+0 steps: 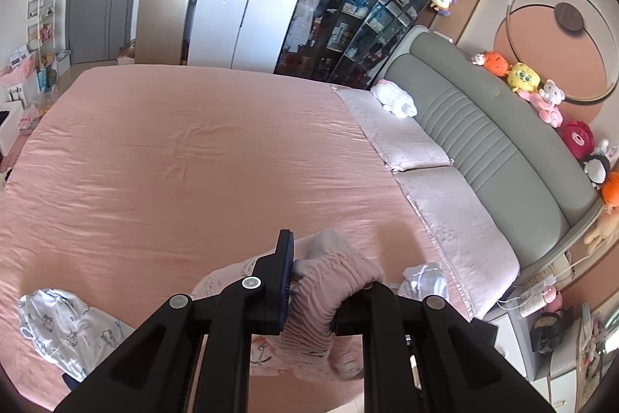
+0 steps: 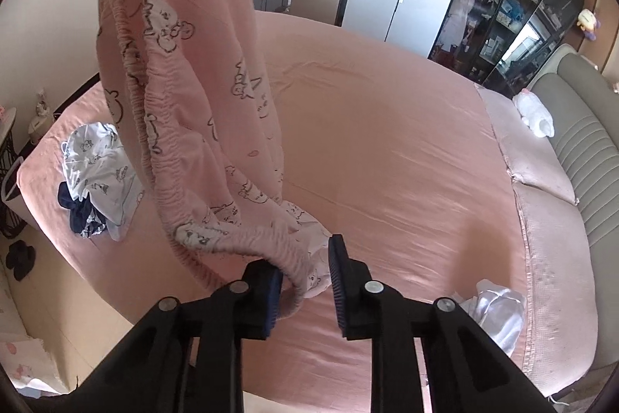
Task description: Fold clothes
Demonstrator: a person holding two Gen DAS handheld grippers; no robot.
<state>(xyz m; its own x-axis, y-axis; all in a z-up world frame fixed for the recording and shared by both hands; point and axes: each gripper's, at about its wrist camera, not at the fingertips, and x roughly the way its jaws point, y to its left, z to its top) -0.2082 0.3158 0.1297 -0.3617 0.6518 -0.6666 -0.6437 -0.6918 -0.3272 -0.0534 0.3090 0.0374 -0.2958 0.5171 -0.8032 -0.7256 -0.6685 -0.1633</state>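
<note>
Lifting pink pants by the waistband to spread them for folding.

The left tongs [image 1: 327, 291] are clamping the gathered waistband of the pants [image 2: 185, 91]. The right tongs [image 2: 303, 287] are standing apart with the waistband looping between the jaws, one pad [image 2: 272, 300] touching it. Next move, likely: closing right on the band, then pulling it taut over the bed [image 1: 185, 142].

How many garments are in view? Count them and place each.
3: pink pants hanging above the bed's near edge; a white printed garment at its left corner; a plain white garment by the pillows. Navy cloth under the printed one may be a fourth.
</note>
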